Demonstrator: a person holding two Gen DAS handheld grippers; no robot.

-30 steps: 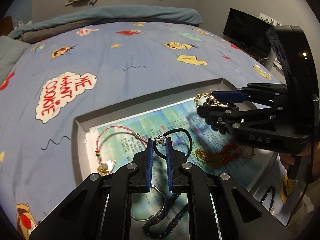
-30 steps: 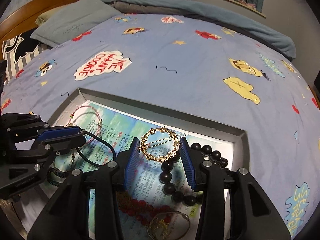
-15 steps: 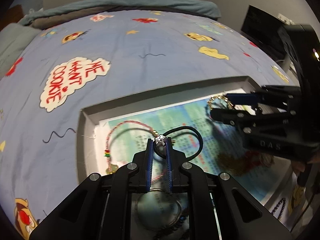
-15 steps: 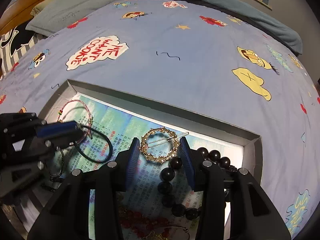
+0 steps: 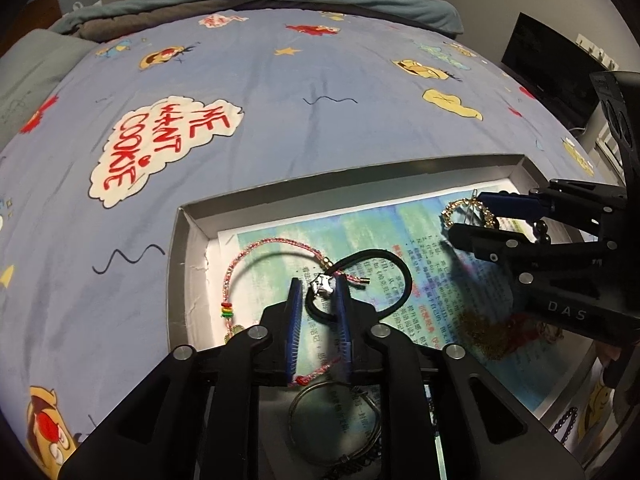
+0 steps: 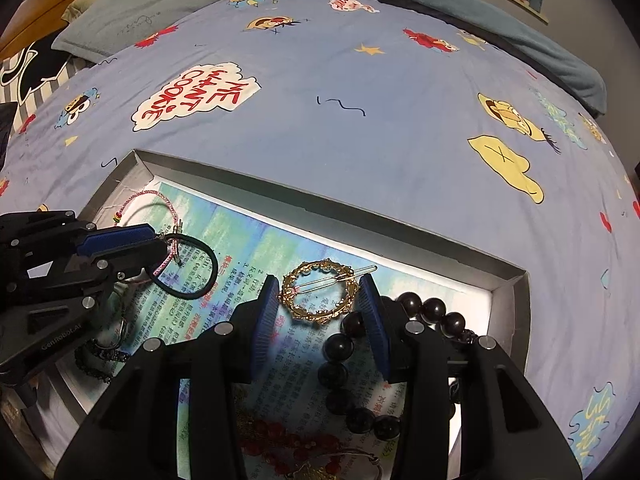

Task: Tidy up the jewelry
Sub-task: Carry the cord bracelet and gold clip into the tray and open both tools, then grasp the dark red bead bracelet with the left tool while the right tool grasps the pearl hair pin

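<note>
I judge the black hair tie (image 5: 394,276) light, soft and springy, best taken at its small silver charm (image 5: 323,285). It lies in the tray (image 5: 188,240) between my left gripper's (image 5: 318,294) opening jaws, pads barely clear. My right gripper (image 6: 320,296) stands half open around the stiff gold hair clip (image 6: 320,292), not pressing.

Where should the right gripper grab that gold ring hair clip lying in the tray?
Take the gold ring clip across its filigree rim from above, one finger either side. It lies flat on the tray paper, and the right gripper already straddles it.
</note>
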